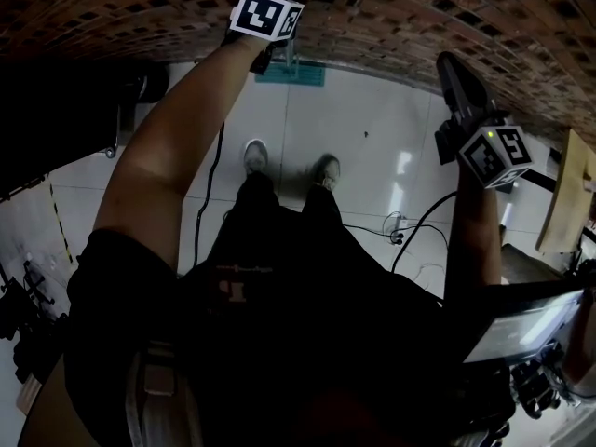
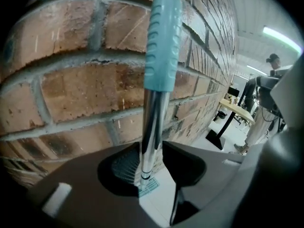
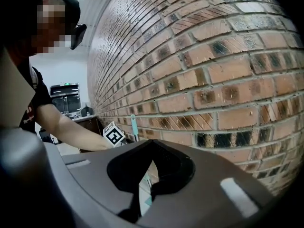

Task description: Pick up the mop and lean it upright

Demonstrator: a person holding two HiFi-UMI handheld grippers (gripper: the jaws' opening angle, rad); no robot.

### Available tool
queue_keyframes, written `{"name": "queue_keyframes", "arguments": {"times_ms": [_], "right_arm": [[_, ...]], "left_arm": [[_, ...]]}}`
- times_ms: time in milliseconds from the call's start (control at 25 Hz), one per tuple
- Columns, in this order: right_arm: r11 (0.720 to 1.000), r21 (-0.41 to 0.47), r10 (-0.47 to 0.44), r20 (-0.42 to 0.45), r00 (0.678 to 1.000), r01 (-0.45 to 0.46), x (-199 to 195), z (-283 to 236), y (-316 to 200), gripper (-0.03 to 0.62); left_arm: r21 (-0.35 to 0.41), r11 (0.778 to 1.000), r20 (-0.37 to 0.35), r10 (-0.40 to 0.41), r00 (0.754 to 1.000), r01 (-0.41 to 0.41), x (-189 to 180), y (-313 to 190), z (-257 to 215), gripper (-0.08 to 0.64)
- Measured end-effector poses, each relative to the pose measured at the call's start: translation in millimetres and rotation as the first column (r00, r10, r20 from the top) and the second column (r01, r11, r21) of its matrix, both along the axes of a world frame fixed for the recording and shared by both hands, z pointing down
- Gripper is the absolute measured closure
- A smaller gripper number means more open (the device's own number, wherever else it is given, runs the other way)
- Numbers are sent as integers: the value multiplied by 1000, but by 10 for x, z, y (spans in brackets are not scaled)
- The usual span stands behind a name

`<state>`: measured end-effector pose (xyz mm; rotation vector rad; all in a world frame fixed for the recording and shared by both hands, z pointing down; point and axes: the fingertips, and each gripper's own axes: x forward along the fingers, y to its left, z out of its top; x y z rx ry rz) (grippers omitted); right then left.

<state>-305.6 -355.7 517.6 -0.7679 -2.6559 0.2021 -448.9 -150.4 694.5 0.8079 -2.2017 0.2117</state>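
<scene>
We start from the brick wall (image 1: pixel 391 26), since it carries the lean, and the pale tiled floor (image 1: pixel 372 156), which takes the foot. The mop (image 2: pixel 153 127) stands nearly upright right in front of the bricks. Its teal grip (image 2: pixel 163 42) is up at the wall and its teal head (image 2: pixel 148 186) lies down on the tiles at the wall's base. We judge the lean done and the letting-go to be the step in hand. The left gripper (image 2: pixel 146 148) has its jaws partly apart with the chrome pole between them. A gap shows on one side of the pole, so we read this as loose, not a clamp. To finish cleanly we would widen evenly, then draw straight back along the jaws' own line so that neither pad brushes the pole sideways. We should watch the head, because on smooth tile it could slide out. The right gripper (image 3: pixel 150 151), well apart to the side and facing the bricks, has its jaws drawn together at the tips and holds nothing. It could steady the pole if it tips.
</scene>
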Motion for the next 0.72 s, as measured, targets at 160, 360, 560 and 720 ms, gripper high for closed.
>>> {"name": "queue_keyframes", "arguments": {"times_ms": [160,360,560,720], "right_arm": [[999,36,-28,6,1000,28,28,44,-50,577],[1000,22,-13,13,1000,13,21,-65,17,577],[1000,-2,-5,17,1000,5,29,-145,62,577],[1000,3,-5,23,1000,5,65,-219,93,577]], "left_arm": [[22,1000,-1,-10,1000,10,48,38,-25,368],[80,997,19,-23,1000,22,123,93,-151,359],[196,980,83,-35,996,18,265,188,-499,360],[294,956,139,-64,988,21,427,345,-879,360]]}}
